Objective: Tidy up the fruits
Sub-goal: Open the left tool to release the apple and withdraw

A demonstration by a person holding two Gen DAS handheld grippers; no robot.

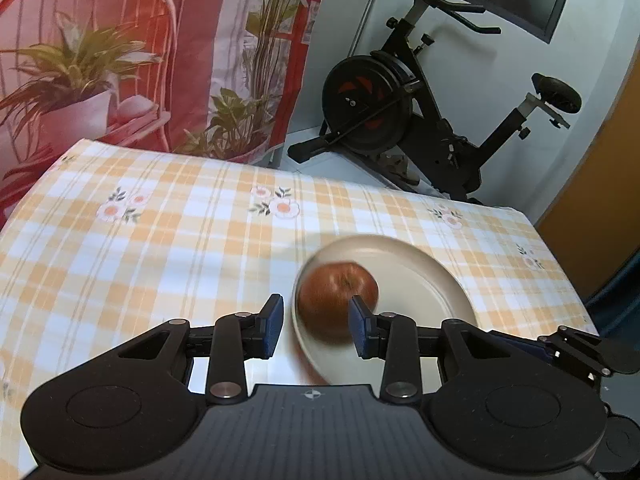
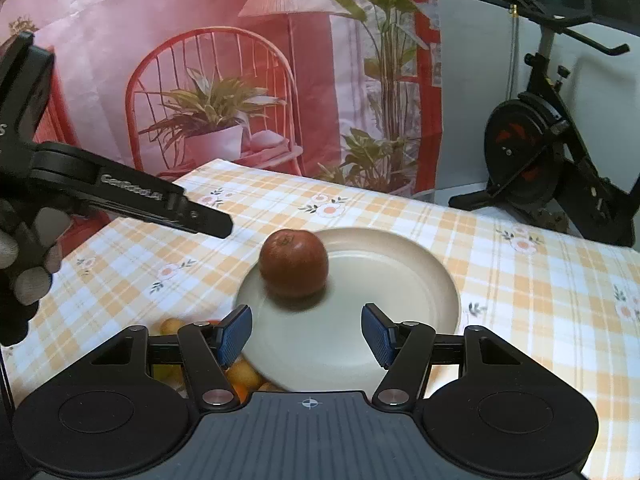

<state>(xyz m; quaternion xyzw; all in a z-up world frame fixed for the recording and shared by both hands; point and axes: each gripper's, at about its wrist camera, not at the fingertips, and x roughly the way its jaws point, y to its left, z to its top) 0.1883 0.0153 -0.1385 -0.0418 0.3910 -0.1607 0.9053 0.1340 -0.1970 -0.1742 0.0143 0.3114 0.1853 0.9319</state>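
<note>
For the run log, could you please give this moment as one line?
apple on plate | left gripper open | right gripper open | small fruits beside plate

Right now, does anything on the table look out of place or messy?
Nothing looks spilled or damaged. The red apple sits off-centre near the rim of the beige plate, and small orange fruits lie loose on the tablecloth beside it, partly hidden.

Both wrist views low, near, sharing blurred, probably cream plate [image 1: 432, 280] [image 2: 400, 280]
</note>
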